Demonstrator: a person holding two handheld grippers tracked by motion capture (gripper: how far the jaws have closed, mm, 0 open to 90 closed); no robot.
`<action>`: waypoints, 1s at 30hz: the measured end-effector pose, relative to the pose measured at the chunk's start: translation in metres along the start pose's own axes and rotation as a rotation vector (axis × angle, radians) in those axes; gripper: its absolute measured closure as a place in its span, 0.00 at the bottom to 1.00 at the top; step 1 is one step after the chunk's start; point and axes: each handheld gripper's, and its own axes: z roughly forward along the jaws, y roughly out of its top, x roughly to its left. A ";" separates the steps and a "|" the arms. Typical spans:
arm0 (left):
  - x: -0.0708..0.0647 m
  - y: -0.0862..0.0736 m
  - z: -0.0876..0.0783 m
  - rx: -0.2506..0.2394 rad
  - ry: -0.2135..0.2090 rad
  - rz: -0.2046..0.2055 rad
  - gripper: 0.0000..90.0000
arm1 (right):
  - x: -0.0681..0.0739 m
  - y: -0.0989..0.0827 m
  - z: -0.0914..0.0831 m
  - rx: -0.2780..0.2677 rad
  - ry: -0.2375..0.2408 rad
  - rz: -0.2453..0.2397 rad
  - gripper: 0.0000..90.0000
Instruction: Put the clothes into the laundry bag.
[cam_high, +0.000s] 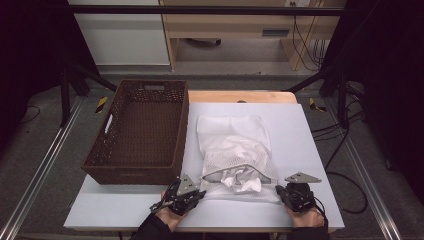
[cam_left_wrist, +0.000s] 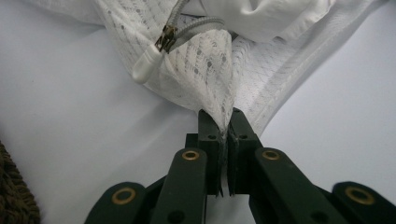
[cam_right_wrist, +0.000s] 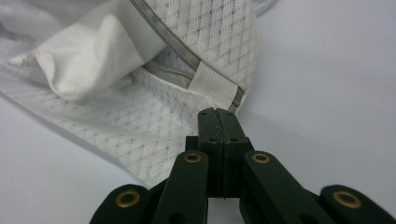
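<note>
While both hands rest at the near table edge, the scene reads so:
Left gripper: jaws pinching the near left corner of the mesh bag.
Right gripper: jaws pressed together at the bag's near right corner, by the zip's end tab; whether mesh is caught, I cannot tell.
Bag: on the table, mouth unzipped towards the near side, white cloth spilling out.
Basket: left of the bag.

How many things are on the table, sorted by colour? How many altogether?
White: 2, the mesh bag and the cloth poking out of it
Brown: 1, the basket
Black: 2, the left gripper and the right gripper
Total: 5
</note>
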 end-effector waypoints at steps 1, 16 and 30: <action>0.000 0.000 0.000 -0.001 0.001 0.001 0.94 | 0.000 0.000 0.002 0.000 -0.004 -0.004 0.98; 0.000 0.000 0.000 0.000 0.000 -0.001 0.94 | 0.043 0.021 0.002 -0.155 0.124 -0.126 0.52; -0.003 0.005 -0.002 0.024 0.009 0.012 0.96 | 0.071 0.063 0.047 -0.158 0.188 -0.108 0.91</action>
